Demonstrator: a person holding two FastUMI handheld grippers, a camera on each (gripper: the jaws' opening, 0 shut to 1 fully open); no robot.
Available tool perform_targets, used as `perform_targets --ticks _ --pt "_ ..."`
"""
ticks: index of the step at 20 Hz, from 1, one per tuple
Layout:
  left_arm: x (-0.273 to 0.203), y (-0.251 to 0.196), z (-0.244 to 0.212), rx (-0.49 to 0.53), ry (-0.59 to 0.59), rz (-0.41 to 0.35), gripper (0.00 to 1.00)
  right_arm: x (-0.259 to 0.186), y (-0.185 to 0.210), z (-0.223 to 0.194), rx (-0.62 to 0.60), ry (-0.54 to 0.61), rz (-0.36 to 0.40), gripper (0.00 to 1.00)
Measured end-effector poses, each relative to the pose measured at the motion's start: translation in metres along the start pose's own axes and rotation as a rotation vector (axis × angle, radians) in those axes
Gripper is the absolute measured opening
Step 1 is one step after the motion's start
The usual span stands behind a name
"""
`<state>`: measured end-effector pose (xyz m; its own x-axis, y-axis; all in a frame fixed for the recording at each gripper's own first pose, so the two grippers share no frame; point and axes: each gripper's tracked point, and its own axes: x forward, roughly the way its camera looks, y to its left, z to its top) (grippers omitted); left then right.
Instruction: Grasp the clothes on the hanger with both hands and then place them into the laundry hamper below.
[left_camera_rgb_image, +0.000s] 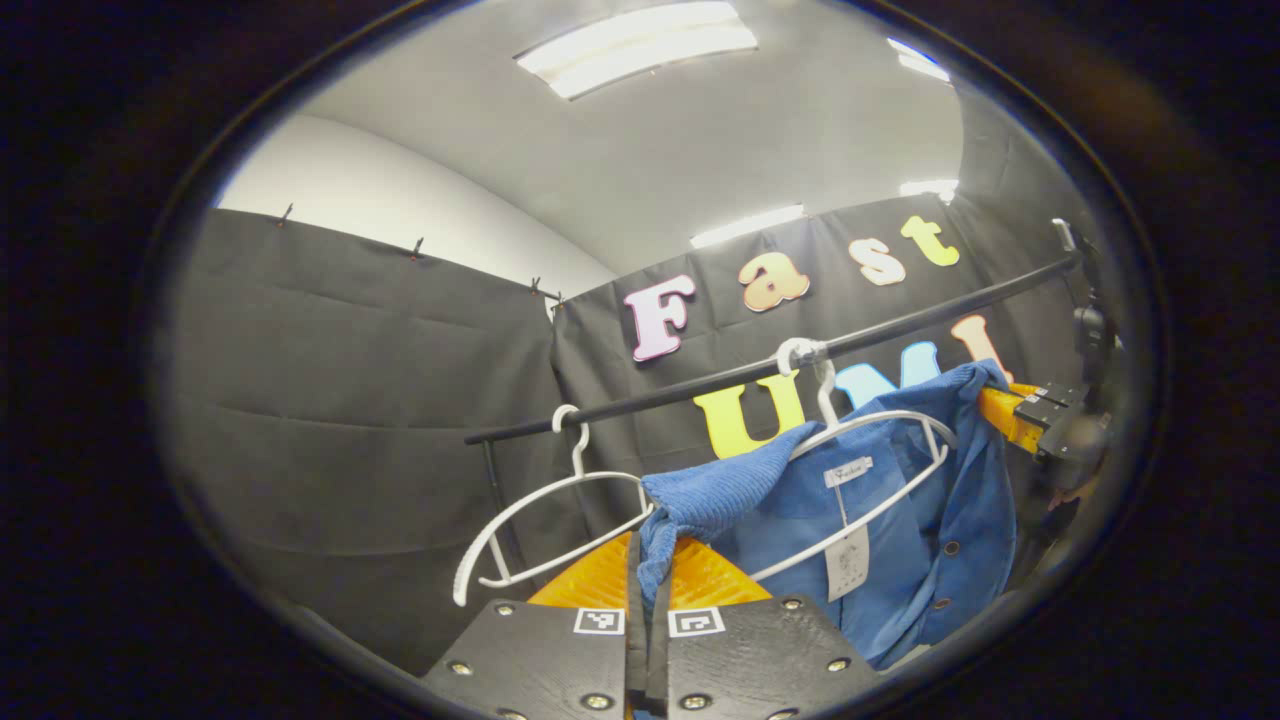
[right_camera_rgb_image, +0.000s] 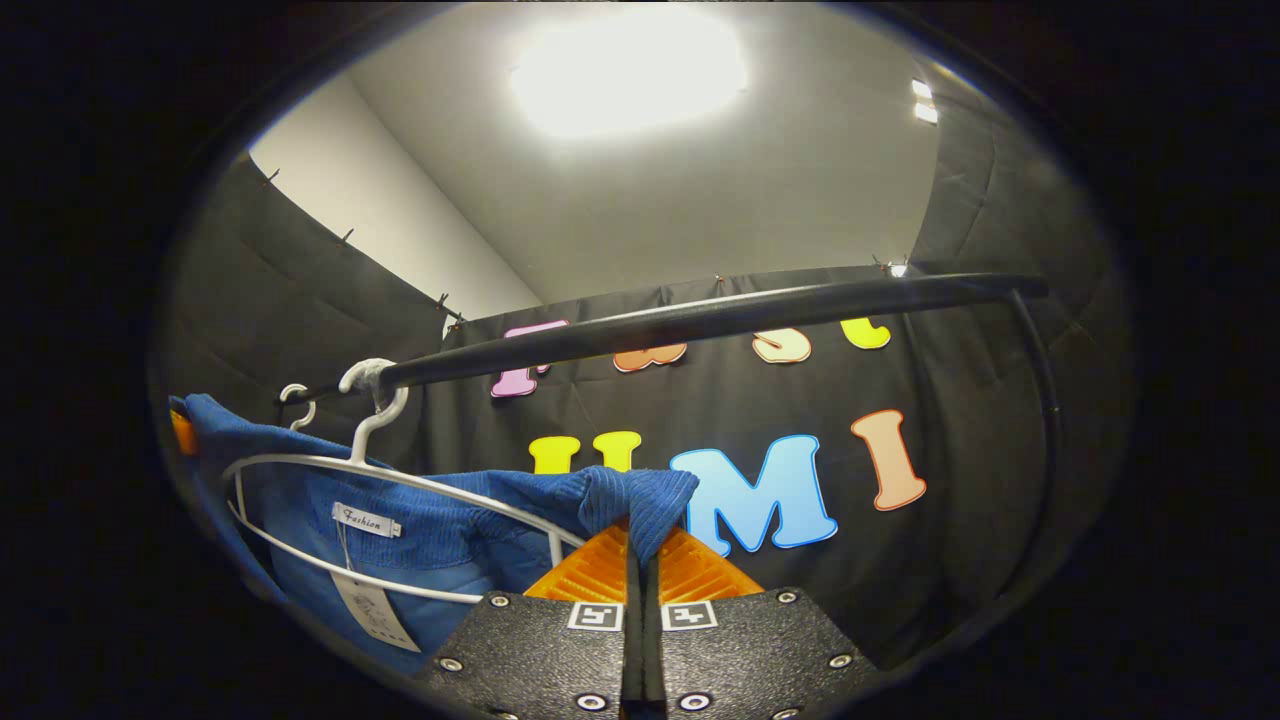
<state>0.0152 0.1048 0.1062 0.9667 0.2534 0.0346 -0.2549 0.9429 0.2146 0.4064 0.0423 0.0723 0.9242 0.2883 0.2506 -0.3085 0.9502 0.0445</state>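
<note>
Your jaws are closed on cloth on both sides. In the left gripper view the left gripper has its fingers pressed together at 6 o'clock with a fold of the blue garment pinched between them. In the right gripper view the right gripper is likewise squeezed onto the garment's other shoulder at 6 o'clock.

The garment itself hangs just beyond your left jaws, spreading toward 4 o'clock. It is draped on a white hanger whose hook sits on the black rail at about 1 o'clock. The far shoulder is stretched toward 3 o'clock, where the right gripper holds it.

By my reading, the two-handed grasp is made and the lift-off is the step in hand. Next you will likely need to raise both shoulders clear of the hanger's arms together, then bring the garment down. The hamper lies somewhere below, so its place must be found as you lower.

Count: one garment, two white hangers, the second hanger being bare at 8 o'clock, one rail, two ceiling lights far overhead.
</note>
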Motion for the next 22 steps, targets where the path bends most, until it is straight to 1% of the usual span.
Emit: perform_targets --ticks 7,8,9,11,12,14,15,16,20,21,22 --pt "0.028 0.045 0.011 -0.018 -0.016 0.025 0.05 0.022 -0.015 -0.007 -0.001 -0.004 -0.030 0.00" --pt "0.032 0.047 0.010 -0.022 -0.017 0.018 0.00 0.026 -0.017 -0.010 0.007 -0.002 -0.039 0.00" --pt "0.037 0.049 0.009 -0.023 -0.013 0.008 0.01 0.029 -0.020 -0.013 0.016 0.007 -0.048 0.00" --pt "0.048 0.051 0.006 -0.023 -0.012 -0.014 0.00 0.035 -0.022 -0.024 0.028 0.032 -0.059 0.00" --pt "0.055 0.052 0.003 -0.020 -0.011 -0.021 0.05 0.038 -0.024 -0.028 0.023 0.039 -0.065 0.00" --pt "0.068 0.054 -0.003 -0.025 -0.006 -0.035 0.05 0.044 -0.025 -0.038 0.007 0.054 -0.068 0.00" --pt "0.075 0.054 -0.006 -0.032 -0.001 -0.041 0.01 0.047 -0.024 -0.044 0.003 0.064 -0.070 0.00" --pt "0.084 0.055 -0.013 -0.037 0.005 -0.043 0.05 0.051 -0.025 -0.050 0.004 0.077 -0.072 0.00" --pt "0.093 0.061 -0.020 -0.025 0.006 -0.057 0.05 0.054 -0.027 -0.073 0.047 0.145 -0.079 0.00" --pt "0.093 0.061 -0.025 -0.024 0.016 -0.062 0.01 0.055 -0.029 -0.077 0.049 0.155 -0.081 0.00" --pt "0.094 0.061 -0.033 -0.029 0.030 -0.071 0.05 0.056 -0.031 -0.083 0.048 0.166 -0.084 0.00"
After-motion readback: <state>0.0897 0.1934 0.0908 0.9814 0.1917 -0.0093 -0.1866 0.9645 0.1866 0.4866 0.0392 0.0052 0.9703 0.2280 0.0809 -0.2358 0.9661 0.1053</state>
